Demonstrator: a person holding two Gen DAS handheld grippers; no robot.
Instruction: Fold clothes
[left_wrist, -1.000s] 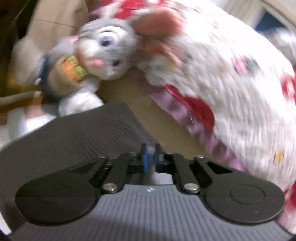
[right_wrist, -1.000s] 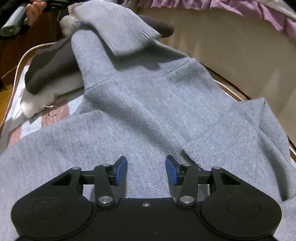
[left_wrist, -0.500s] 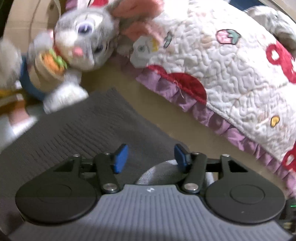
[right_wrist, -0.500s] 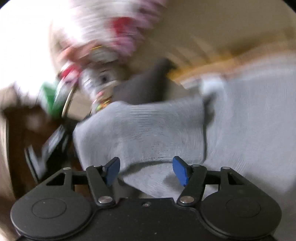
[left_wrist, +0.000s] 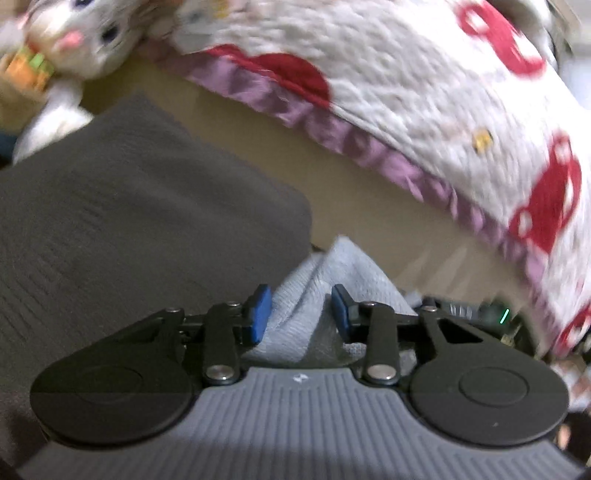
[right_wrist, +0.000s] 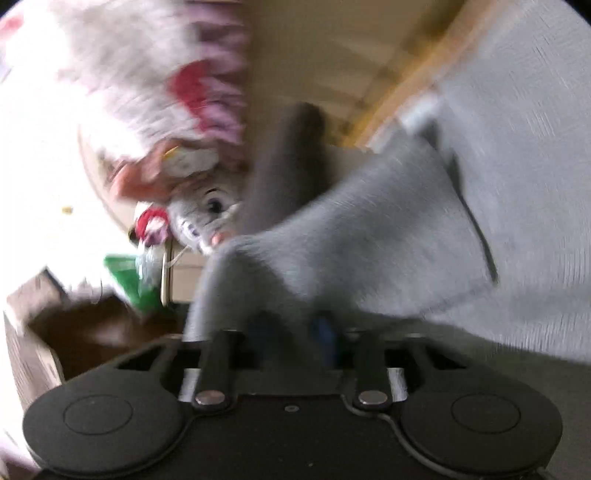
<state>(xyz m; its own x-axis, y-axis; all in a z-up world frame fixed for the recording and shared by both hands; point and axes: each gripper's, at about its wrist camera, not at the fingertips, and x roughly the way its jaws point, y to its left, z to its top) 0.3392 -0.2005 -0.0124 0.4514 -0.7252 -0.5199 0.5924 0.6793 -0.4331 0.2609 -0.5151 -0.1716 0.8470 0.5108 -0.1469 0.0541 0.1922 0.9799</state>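
Our left gripper (left_wrist: 299, 308) stands apart astride a bunched fold of the light sweater (left_wrist: 332, 273), not yet pinching; our right gripper (right_wrist: 291, 332) looks closed on the sweater's ribbed edge (right_wrist: 332, 236), though blur hides the pads. A dark garment (left_wrist: 129, 206) lies at ten o'clock of the left gripper, a plush rabbit (left_wrist: 81, 40) beyond it, a quilt (left_wrist: 443, 92) at one o'clock. We judge the risk: pulling with only one side held could skew the fold, or snag the dark garment

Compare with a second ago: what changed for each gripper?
The left gripper opened, letting go of the dark grey garment; light grey sweater fabric now sits between its fingers. The right gripper swung left and closed on the sweater. The plush rabbit stayed put.
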